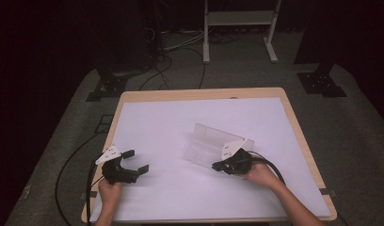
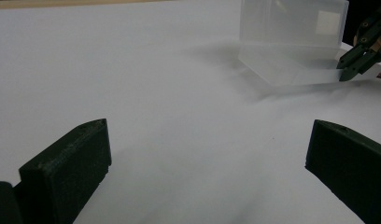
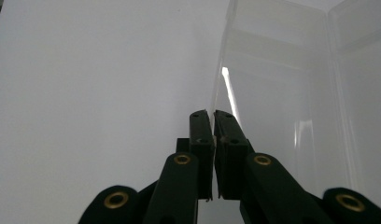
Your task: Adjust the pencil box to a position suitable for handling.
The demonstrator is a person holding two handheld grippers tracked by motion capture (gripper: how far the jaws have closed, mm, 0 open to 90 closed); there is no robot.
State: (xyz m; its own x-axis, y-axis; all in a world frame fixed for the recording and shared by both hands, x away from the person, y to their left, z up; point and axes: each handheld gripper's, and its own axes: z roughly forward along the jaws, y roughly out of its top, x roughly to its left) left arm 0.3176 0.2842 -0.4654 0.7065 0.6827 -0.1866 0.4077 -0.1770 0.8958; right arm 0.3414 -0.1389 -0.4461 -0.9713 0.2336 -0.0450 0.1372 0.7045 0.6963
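At about seven o'clock on the white counter (image 1: 180,117), your left tool (image 1: 137,161) rests low with its jaws spread wide and nothing between them; in the left gripper view the two black pads (image 2: 72,163) stand far apart over bare white surface. It points toward three o'clock, at the clear plastic box (image 1: 213,143), but stays well apart from it.

Moving right, the box sits a little past the middle of the counter, around five o'clock from its centre. It lies open, one clear half flat on the surface and the other standing up at the far side.

At the box's near right corner your right tool (image 1: 219,165) is clenched on the thin clear edge of the box (image 3: 272,93); in the right gripper view the jaws are pressed together with the plastic wall running up from between them. The left gripper view shows the same pinch at the low flat edge (image 2: 291,74).

Judging by this, you are at the step of taking hold of the box with the right hand while the left waits. The next move likely calls for bringing the released left tool across to steady or grip the other half, since thin, slick plastic can slip or flex under a one-sided pinch. Keep the right grip firm and move slowly.
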